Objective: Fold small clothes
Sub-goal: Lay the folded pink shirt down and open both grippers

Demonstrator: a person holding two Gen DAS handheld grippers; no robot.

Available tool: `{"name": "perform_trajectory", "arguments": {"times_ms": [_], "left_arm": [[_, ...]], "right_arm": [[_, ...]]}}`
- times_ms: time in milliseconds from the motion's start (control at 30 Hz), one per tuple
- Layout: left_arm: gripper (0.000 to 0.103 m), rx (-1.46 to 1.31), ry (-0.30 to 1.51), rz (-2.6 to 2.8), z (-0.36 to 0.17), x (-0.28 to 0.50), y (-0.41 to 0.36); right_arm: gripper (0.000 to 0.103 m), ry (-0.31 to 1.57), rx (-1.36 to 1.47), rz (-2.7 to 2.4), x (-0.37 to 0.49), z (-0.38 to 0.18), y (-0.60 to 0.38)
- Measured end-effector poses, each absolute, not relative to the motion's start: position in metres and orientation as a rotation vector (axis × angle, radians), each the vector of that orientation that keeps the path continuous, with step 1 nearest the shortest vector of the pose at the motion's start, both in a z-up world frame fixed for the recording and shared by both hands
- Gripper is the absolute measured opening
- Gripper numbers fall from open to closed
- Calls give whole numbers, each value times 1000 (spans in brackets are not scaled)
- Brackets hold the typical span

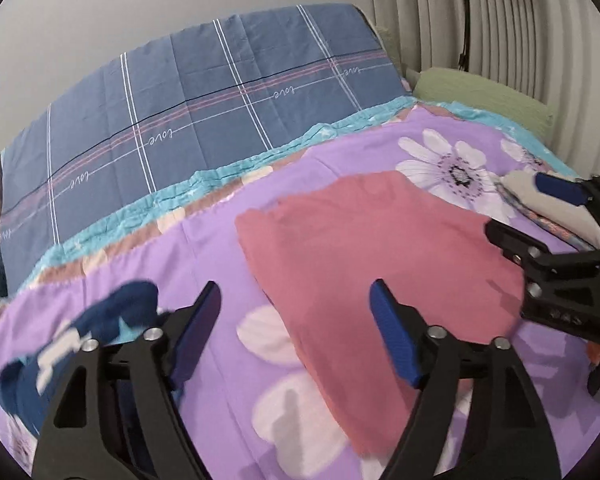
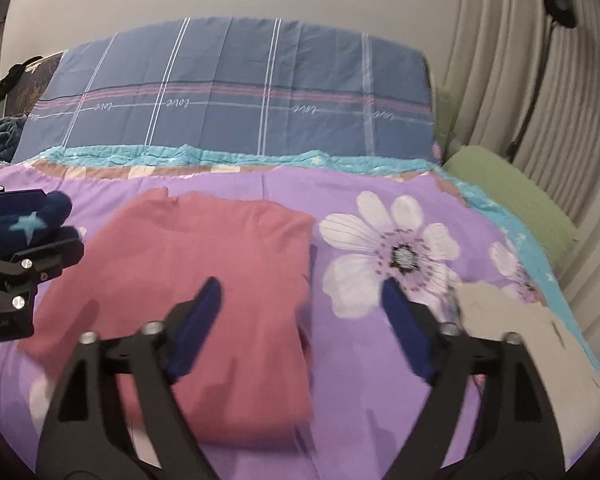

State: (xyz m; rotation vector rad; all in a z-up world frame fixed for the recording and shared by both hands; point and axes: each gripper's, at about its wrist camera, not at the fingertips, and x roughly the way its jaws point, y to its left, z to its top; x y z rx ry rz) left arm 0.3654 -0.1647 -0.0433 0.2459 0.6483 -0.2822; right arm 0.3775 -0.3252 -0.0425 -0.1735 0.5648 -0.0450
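Note:
A pink garment (image 1: 364,256) lies folded flat on the purple flowered bedspread (image 1: 204,248); it also shows in the right wrist view (image 2: 204,276). My left gripper (image 1: 296,332) is open and empty, hovering over the garment's near left edge. My right gripper (image 2: 300,324) is open and empty above the garment's right edge; it shows at the right of the left wrist view (image 1: 520,208). The left gripper shows at the left edge of the right wrist view (image 2: 28,232).
A dark blue star-print garment (image 1: 80,340) lies at the left, also in the right wrist view (image 2: 24,220). A beige folded pile (image 2: 532,344) lies at the right. A blue plaid pillow (image 2: 236,88), a green pillow (image 2: 512,200) and curtains (image 2: 540,80) stand behind.

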Motion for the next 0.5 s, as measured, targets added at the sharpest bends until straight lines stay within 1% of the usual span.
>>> {"name": "perform_trajectory", "arguments": {"times_ms": [33,67,100,133,367,500], "left_arm": [[88,241,635,-286,-45,361,-165],[97,242,621,-286,-48,352,-163],[100,244,606,-291,-45,345,-163],[102,246,591,-303,-41,339,-164],[102,217,530,-300,-14,263,-167],[102,203,516,-278,-4,224,-158]], "right_arm": [[96,537,-180,-49,362,-40,-323],[97,511,-181,-55,350,-38,-325],[100,485,-181,-71,333,-34,-326],[101,472,-175,-77,323,-30,-328],[101,452,-74,-58,238,1,-326],[101,449,-79,-94,199,12,-320]]}}
